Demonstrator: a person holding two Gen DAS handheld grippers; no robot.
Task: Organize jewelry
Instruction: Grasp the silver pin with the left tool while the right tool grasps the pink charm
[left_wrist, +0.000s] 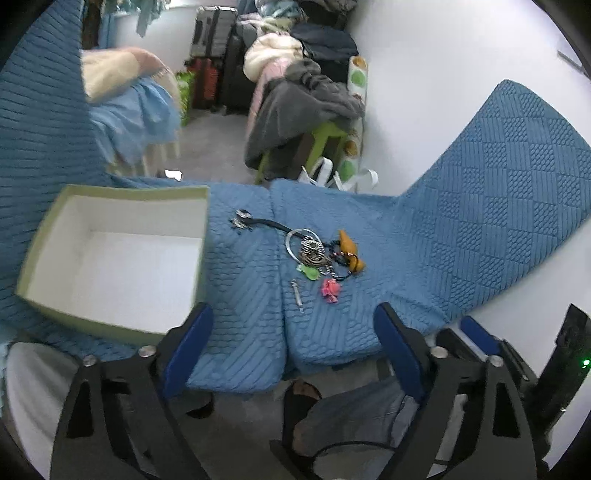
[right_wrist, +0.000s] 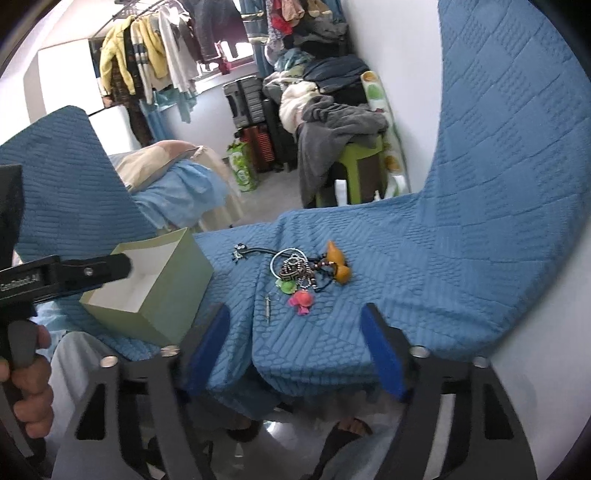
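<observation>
Where it lies, jewelry (left_wrist: 322, 258) looks tangled, multicoloured.

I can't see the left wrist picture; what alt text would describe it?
A small heap of jewelry lies on a blue quilted cover, right of an open, empty green box. The left claw hangs open in front, holding nothing.

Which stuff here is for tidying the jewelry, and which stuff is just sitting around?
For the job:
- jewelry pile on the blue quilt
- small metal pendant beside the pile
- black strap piece
- open green box, nothing in it yet
- left gripper and right gripper, both open

Just lying about:
- heap of clothes
- suitcases
- green stool
</observation>
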